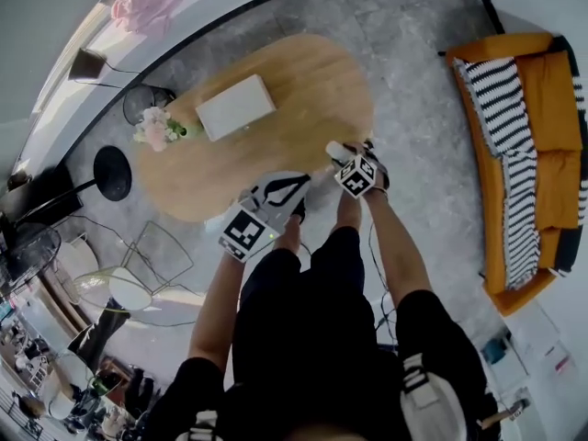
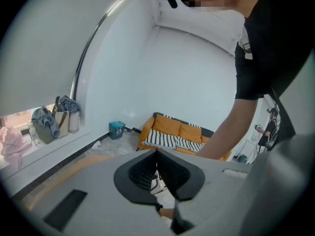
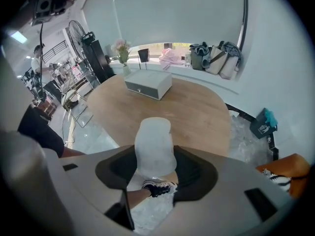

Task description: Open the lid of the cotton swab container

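Observation:
The cotton swab container (image 3: 155,144) is a frosted, translucent white tub with its lid on. It stands upright between the jaws of my right gripper (image 3: 155,167), which is shut on its sides and holds it in the air by the near edge of the oval wooden table (image 3: 202,114). In the head view the container (image 1: 335,151) shows as a small white cylinder in front of the right gripper (image 1: 344,158). My left gripper (image 1: 299,187) hovers just left of it, jaws shut and empty. In the left gripper view that gripper (image 2: 157,154) points past the table towards the sofa.
A white box (image 1: 235,107) and a vase of pink flowers (image 1: 156,129) stand on the far part of the table (image 1: 303,81). An orange sofa with a striped blanket (image 1: 519,145) is at the right, and a clear wire chair (image 1: 156,260) at the left. Bags sit on the window ledge (image 3: 216,55).

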{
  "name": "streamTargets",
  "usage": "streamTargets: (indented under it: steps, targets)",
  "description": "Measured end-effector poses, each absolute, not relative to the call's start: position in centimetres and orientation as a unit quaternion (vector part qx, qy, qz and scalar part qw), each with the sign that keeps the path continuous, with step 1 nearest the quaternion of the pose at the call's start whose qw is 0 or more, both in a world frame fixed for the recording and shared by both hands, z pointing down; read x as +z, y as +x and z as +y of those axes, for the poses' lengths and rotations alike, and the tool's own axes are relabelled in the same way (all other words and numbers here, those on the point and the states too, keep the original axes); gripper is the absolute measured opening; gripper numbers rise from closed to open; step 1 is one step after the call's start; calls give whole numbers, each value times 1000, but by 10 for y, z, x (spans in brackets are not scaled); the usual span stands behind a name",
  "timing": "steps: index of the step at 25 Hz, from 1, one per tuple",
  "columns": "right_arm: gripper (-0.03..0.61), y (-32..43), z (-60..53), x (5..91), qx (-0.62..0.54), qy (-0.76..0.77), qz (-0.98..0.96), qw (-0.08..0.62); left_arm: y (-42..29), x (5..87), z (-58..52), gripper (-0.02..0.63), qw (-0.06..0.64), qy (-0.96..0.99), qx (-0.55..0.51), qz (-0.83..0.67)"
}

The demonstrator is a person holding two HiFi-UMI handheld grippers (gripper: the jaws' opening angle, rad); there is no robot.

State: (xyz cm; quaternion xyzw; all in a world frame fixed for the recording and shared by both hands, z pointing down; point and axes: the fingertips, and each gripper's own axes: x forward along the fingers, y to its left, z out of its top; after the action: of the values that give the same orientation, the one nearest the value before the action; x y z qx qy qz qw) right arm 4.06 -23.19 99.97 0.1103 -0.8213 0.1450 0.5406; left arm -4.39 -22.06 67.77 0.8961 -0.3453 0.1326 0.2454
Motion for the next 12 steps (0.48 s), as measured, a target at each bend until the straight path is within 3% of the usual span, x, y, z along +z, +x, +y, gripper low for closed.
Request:
streamTargets:
  steps: [12]
  targets:
    - [213, 51, -226, 884, 151, 131, -844, 497, -19, 629, -198, 0, 225, 918, 127, -302]
